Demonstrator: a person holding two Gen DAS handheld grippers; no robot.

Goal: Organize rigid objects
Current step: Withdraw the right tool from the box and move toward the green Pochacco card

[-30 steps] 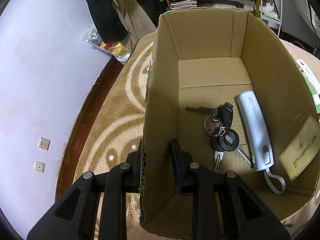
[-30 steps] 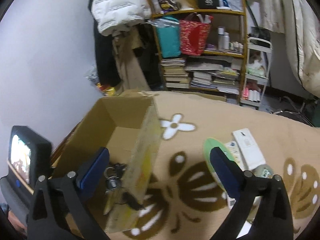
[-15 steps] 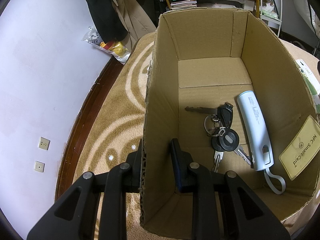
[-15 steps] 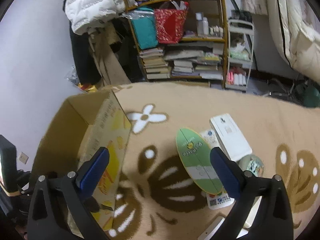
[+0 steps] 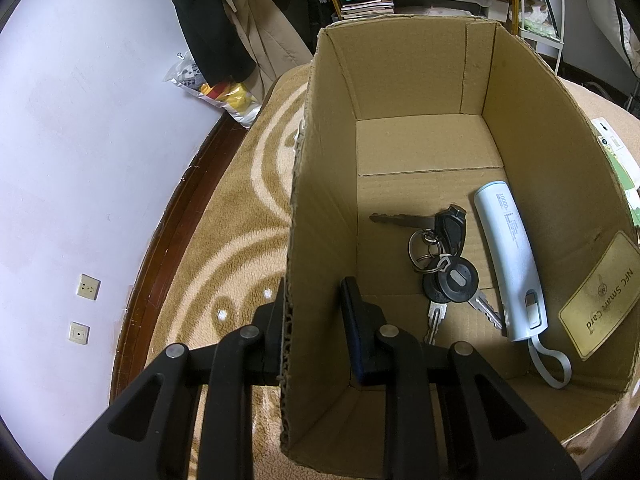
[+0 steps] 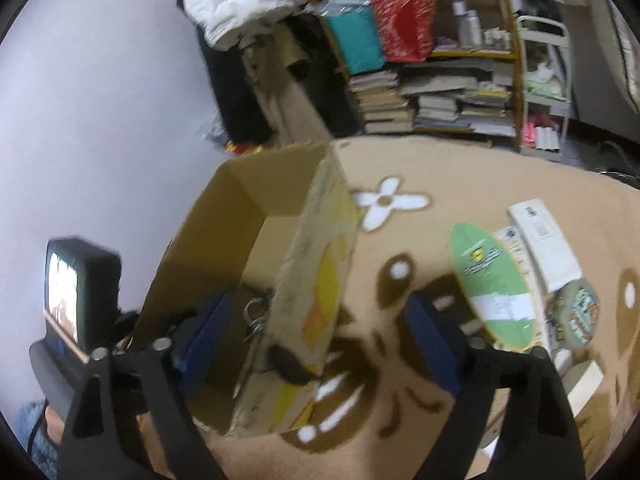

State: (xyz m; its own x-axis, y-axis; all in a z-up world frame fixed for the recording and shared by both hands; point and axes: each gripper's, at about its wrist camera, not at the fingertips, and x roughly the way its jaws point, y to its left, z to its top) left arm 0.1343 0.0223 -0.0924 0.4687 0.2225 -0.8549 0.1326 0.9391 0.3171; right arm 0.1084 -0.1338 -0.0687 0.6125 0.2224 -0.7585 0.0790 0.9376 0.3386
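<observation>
Cardboard box [image 5: 420, 80] holds keys [image 5: 444, 256], power bank [image 5: 510, 256] | left tool [image 5: 316, 320] clamps wall | right tool [image 6: 316, 332] apart

Our right gripper [image 6: 320, 328] is spread wide, its blue-padded fingers [image 6: 434, 344] holding nothing. The open brown cardboard box [image 6: 256, 248] with the yellow-printed side stands between our jaws, its near wall rising in the gap. A bunch of metal keys [image 6: 256, 316] shows inside, blurred. Beyond the right jaw lie a green and white oval card [image 6: 492, 284] and a flat white rectangular box [image 6: 544, 246] on the tan patterned rug [image 6: 440, 168].
</observation>
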